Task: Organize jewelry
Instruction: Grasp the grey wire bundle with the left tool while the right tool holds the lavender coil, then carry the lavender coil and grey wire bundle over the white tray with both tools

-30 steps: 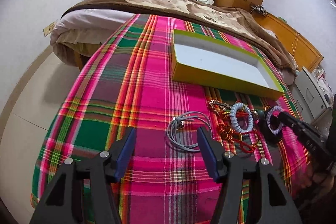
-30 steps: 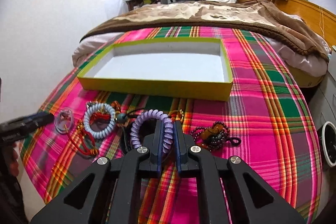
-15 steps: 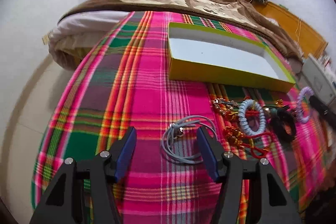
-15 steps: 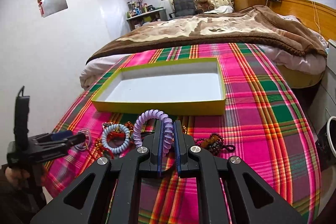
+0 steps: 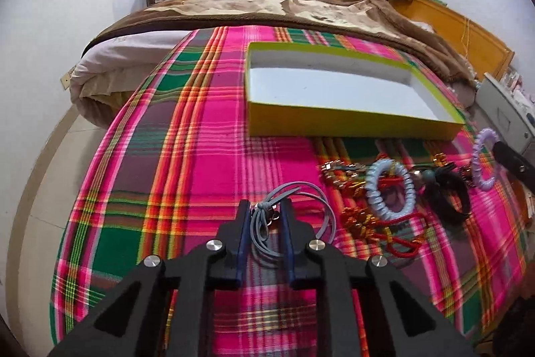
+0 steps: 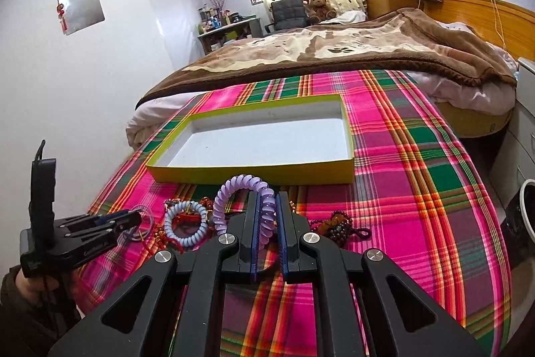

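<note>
While my left hand-held gripper is closing, its jaws sit either side of the grey cord necklace, which lies bunched between them on the plaid blanket covering the bed; I honestly can't tell if the pads are pressing on it. Just right of that, from the left wrist view, there's a tangle of gold and red chains, then the pale blue coil bracelet lying on top of them, then a black band flat on the blanket. Behind all this sits the yellow box, white inside. Further right, my right hand-held gripper is clenched on the purple coil bracelet, which arches up above the blanket in front of the box's near wall. Right of it, in the right wrist view, a dark bead bracelet lies on the blanket.
</note>
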Demonstrator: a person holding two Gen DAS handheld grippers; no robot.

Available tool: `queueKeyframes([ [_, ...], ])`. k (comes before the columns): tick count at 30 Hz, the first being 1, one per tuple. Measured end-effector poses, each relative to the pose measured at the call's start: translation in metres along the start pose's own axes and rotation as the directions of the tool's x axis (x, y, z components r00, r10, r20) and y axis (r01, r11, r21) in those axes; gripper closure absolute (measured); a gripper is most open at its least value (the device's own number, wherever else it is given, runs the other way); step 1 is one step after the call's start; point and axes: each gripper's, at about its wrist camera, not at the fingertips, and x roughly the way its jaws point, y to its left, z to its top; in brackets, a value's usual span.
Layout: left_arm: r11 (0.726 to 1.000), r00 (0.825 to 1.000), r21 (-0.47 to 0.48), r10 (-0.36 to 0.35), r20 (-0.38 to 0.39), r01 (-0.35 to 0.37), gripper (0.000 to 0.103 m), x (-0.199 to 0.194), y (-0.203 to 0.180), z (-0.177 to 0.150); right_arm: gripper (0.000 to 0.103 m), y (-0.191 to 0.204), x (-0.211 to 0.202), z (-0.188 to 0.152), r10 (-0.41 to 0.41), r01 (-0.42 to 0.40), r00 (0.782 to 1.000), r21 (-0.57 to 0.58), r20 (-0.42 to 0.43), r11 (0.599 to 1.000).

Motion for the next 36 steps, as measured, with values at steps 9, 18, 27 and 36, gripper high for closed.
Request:
queueKeyframes([
  [9,0.999,0.996,-0.015,-0.041,0.081,0.043,0.085,-0.022,-0.003,0.020,0.093,-0.003,-0.002,0.006,-0.014,0.013,1.000,0.013,0.016,1.000],
  [18,0.995,0.987,-0.036,-0.089,0.137,0.095,0.085,-0.024,-0.009,0.049,0.093,-0.004,0.001,0.024,-0.035,0.035,0.999,0.004,0.038,0.999],
  [27,0.993,0.983,-0.048,-0.100,0.152,0.109,0.085,-0.005,-0.010,0.084,0.093,-0.015,0.023,0.059,-0.074,0.074,0.996,0.000,0.045,0.997],
  [36,0.992,0.986,-0.047,-0.107,0.124,0.113,0.085,0.025,-0.013,0.110,0.093,-0.031,0.068,0.087,-0.098,0.098,0.995,0.006,-0.010,0.995],
])
